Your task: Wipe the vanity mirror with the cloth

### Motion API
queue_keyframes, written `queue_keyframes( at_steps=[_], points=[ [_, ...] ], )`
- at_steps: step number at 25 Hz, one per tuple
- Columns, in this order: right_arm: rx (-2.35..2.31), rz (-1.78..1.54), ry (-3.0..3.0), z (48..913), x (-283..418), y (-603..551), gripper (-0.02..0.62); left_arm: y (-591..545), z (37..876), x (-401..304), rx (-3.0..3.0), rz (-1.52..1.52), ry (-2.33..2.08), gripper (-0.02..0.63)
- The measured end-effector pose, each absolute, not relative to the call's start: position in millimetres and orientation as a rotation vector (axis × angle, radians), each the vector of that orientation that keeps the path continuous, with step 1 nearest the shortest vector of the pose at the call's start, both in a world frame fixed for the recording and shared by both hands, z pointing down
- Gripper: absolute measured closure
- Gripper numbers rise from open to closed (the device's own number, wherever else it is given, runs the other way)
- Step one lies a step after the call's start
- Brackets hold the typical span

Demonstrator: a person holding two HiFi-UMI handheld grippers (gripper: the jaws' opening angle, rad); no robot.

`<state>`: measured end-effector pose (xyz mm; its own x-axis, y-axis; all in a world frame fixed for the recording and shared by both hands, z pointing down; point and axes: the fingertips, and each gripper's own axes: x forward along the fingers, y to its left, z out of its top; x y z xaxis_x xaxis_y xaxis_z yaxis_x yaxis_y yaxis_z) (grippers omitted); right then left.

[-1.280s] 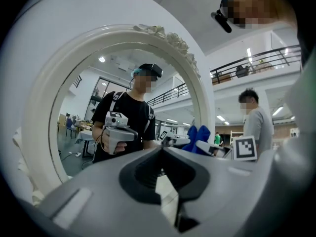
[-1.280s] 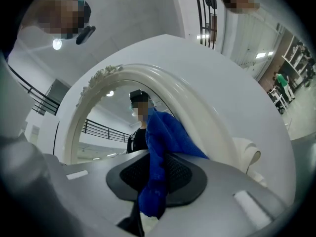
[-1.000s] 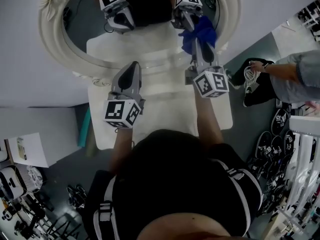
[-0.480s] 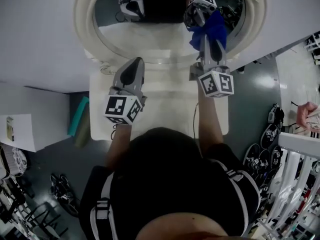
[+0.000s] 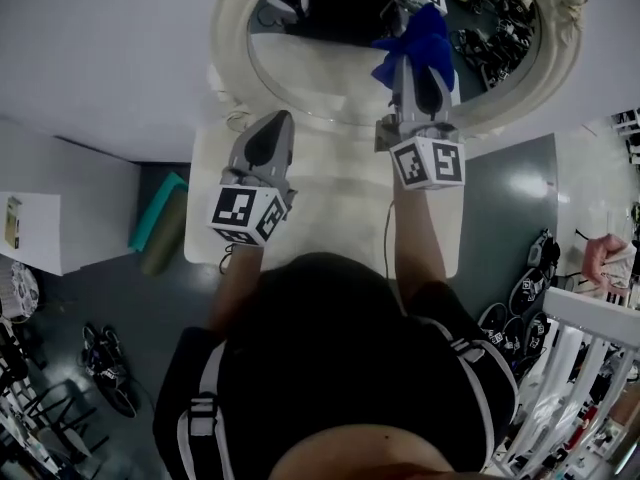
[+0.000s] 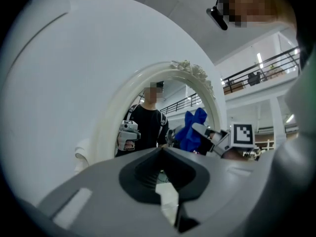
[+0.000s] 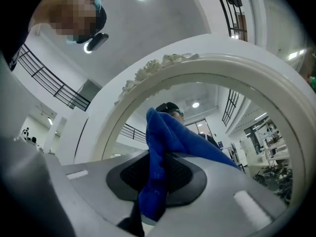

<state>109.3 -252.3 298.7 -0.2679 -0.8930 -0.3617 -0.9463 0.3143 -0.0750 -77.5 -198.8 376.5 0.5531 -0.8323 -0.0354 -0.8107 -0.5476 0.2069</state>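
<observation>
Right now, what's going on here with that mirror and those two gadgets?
A person stands at a white table facing an oval mirror, with a hand-held gripper in each hand. The right gripper is shut on a blue cloth and holds it up at the glass, touching it or very close to it. The left gripper is shut on nothing and points at the mirror's lower frame, off the glass.

Tabletop (image 5: 335, 203) gives room — the mirror frame (image 5: 231, 60) blocks its far edge.
</observation>
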Motion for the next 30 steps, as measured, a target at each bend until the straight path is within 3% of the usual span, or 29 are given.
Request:
queue_keyframes(
  at_steps=[13, 30],
  points=[
    [-1.503, 0.324, 2.448, 309.7, -13.9, -274.1, 0.528, -200.4, 396.1, -156.7, 2.504, -0.198, -1.533, 0.6],
    [-1.358, 0.385, 2.61, 368.0, -88.8, -275.6, 0.528, -203.4, 409.0, -181.2, 2.437, -0.169, -1.599, 0.6]
  ],
)
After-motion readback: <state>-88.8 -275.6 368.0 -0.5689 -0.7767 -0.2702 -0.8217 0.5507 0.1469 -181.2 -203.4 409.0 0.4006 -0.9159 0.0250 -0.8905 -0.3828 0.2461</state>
